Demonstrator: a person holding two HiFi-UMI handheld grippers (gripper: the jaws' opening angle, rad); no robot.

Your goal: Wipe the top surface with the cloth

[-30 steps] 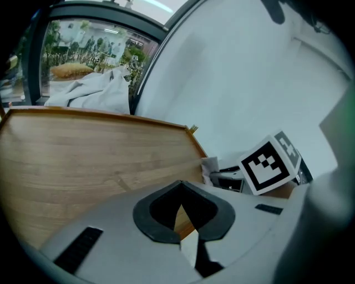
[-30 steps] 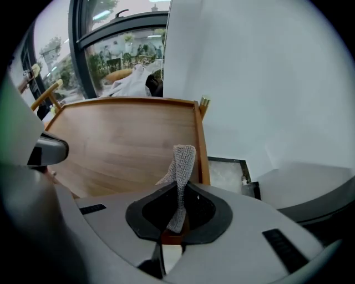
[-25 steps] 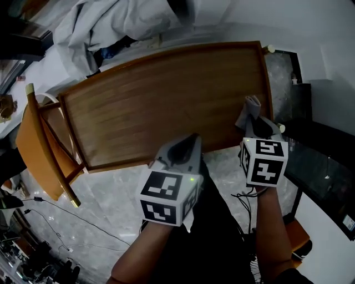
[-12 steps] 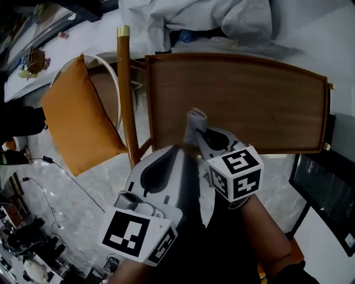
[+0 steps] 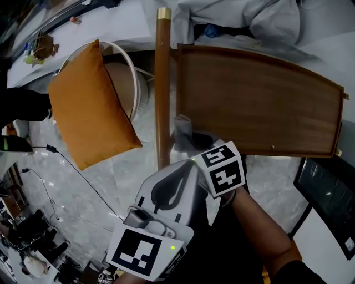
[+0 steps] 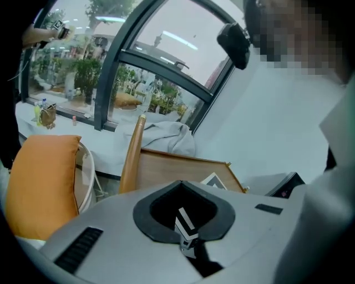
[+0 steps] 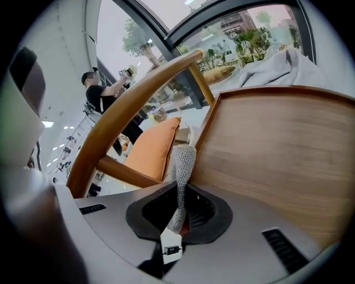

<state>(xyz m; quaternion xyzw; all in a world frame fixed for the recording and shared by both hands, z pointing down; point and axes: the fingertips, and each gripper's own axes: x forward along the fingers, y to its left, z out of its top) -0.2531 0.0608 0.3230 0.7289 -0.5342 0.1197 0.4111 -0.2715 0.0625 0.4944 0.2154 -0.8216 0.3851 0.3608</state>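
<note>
1. Holding the left gripper [image 6: 185, 228] nearest the body, jaws pressed together with nothing between them.
2. Holding the right gripper [image 7: 177, 219] just ahead of the left one and slightly to its right, jaws clamping a grey knitted cloth [image 7: 183, 161].
3. Carrying the cloth upright and forward past the right gripper's tips, at the near left corner of the wooden top surface [image 5: 260, 105], right beside its raised rim; not showing clearly whether touching the wood.
4. Facing, ahead and to the right of the right gripper, the bare brown boards of the top surface.
5. Passing, just left of the cloth, a wooden chair post [image 5: 162, 83] running away from both grippers.
6. Showing, further left of the post, an orange cushion [image 5: 91, 105] leaning against a white hoop [image 5: 132, 77].
7. Showing, beyond the far edge of the top surface, pale crumpled fabric [image 5: 249, 16].
8. Showing, far off to the left of the right gripper, a person in dark clothing [image 7: 102, 97] by the windows.
</note>
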